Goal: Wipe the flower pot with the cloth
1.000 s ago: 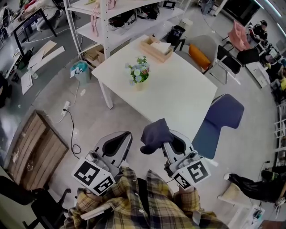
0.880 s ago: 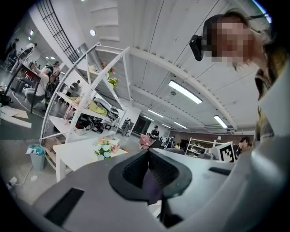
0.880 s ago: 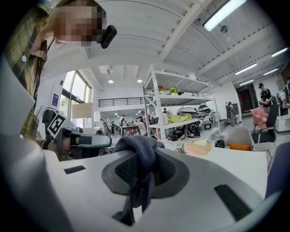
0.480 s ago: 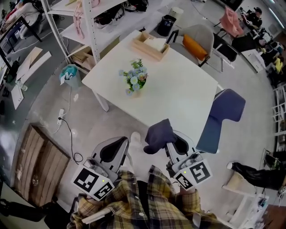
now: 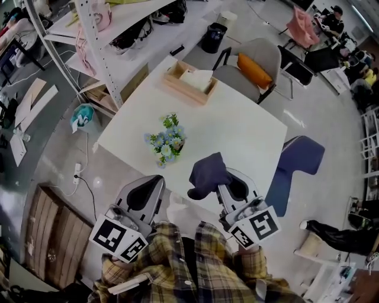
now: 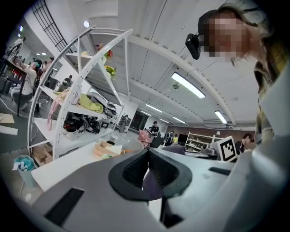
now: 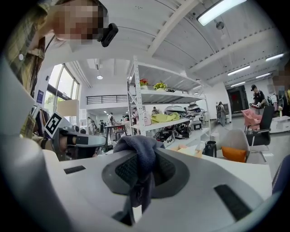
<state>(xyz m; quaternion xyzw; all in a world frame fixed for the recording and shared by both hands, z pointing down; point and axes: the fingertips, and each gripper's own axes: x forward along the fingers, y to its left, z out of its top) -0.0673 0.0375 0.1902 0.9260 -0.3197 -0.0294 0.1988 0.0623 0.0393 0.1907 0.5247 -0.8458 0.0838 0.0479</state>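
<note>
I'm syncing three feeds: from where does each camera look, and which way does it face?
Head view: on the head, down at table and flower pot; sleeves, left gripper, right gripper show.
Left gripper view: on that gripper, along its shut empty jaws toward the shelf rack.
Right gripper view: along jaws shut on the cloth.
Shared: both gripper views show the rack.

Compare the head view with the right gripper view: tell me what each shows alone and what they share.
Head view only: the flower pot of blue and white blooms and the teal-lined floor bin. Right gripper view only: the long ceiling strip light. Both: the dark blue fabric cloth clamped in the right claw, and the orange cushion.
</note>
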